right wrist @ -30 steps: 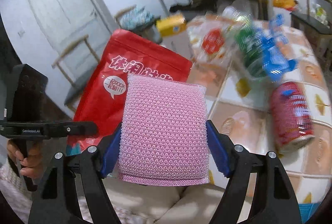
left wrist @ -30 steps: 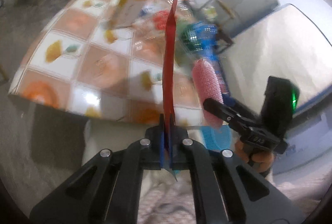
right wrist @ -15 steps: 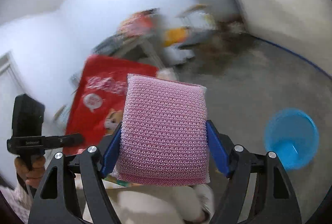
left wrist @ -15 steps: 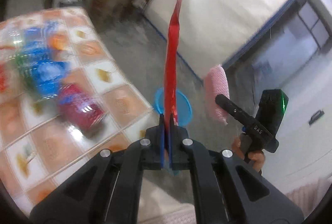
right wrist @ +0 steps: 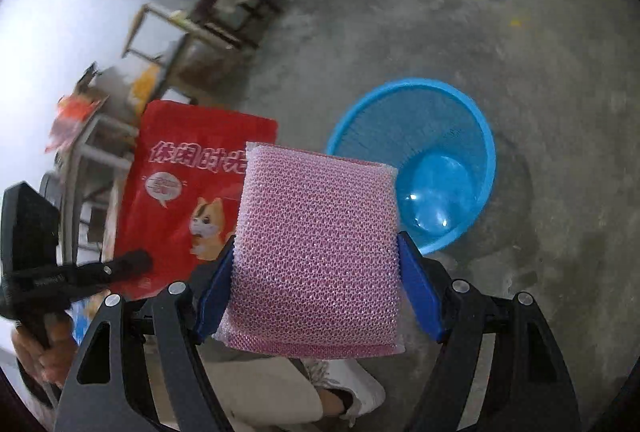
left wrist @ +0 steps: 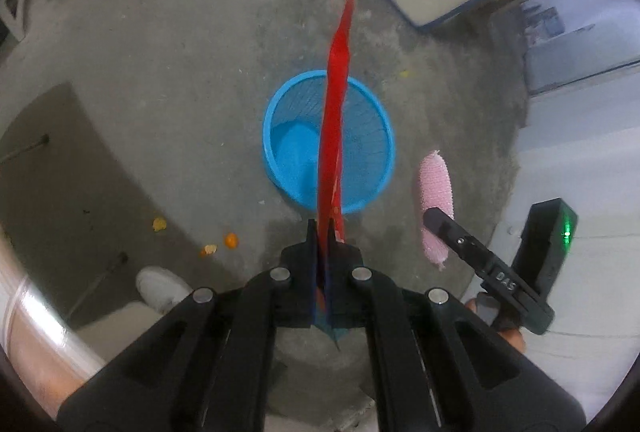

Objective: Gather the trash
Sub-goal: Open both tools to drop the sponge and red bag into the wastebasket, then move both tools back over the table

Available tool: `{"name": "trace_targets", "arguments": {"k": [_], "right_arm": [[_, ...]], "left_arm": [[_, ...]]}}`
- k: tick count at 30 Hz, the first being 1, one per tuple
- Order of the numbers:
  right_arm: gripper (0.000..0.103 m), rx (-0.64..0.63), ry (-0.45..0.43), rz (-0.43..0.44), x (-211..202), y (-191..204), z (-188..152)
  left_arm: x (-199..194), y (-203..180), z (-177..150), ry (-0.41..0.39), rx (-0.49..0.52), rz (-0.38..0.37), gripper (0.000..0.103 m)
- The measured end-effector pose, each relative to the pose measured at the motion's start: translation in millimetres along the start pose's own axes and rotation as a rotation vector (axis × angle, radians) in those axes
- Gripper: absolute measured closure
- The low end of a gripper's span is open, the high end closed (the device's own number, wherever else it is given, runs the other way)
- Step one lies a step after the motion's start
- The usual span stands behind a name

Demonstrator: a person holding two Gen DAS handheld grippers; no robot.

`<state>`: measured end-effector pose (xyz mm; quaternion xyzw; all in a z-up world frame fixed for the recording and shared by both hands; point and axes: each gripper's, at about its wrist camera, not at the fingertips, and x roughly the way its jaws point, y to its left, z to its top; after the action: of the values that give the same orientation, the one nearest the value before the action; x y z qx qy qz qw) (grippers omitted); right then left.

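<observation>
- The left gripper [left wrist: 320,232] is clenched on the bottom edge of a red snack bag [left wrist: 335,119], which shows edge-on in the left wrist view and rises toward 12 o'clock.
- In that view the bag crosses in front of a blue mesh bin [left wrist: 280,151] standing on the concrete floor [left wrist: 180,31]; nothing shows inside the bin.
- The right gripper [right wrist: 316,296] is clamped on a pink scouring sponge [right wrist: 316,252], its blue pads pressed against the sponge's two side edges.
- In the right wrist view the red snack bag [right wrist: 176,191] hangs at 9 o'clock of the sponge with its printed face and cartoon cat showing, and the left gripper [right wrist: 132,264] pinches it low down.
- The blue mesh bin [right wrist: 486,151] lies at 2 o'clock of the sponge in this view, on the floor well below it.
- From the left wrist camera the pink scouring sponge [left wrist: 436,203] sits at 3 o'clock of the bin, held in the air just outside its rim by the right gripper [left wrist: 438,218].
- Small orange scraps [left wrist: 230,240] lie on the floor at 8 o'clock of the bin, near a white shoe [left wrist: 160,288].
</observation>
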<state>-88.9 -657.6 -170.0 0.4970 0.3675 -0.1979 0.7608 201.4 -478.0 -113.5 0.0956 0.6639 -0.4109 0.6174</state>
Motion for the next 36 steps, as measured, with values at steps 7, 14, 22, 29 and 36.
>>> {"name": "trace_targets", "arguments": {"k": [7,14,22,29,36], "right_arm": [[0.024,0.074,-0.011,-0.058,57.0,-22.7,49.0],[0.02,0.095,0.049,-0.183,121.9,-52.6,75.7],[0.02,0.103,0.019,-0.192,106.7,-60.3,53.9],[0.02,0.031,-0.066,-0.131,54.6,-36.4,30.8],[0.01,-0.172,-0.17,-0.068,-12.6,43.3,-9.6]], "left_arm": [[80.5,-15.7,48.1,0.037,-0.033,0.009,0.094],[87.0,-28.0,47.6,-0.01,-0.062,0.06,0.046],[40.1,-35.1,44.2,-0.078,-0.016,0.045,0.046],[-68.2,-41.9,-0.8,-0.25,0.086,0.058,0.037],[-176.3,-17.5,-118.7,-0.394,0.162,0.121,0.019]]}}
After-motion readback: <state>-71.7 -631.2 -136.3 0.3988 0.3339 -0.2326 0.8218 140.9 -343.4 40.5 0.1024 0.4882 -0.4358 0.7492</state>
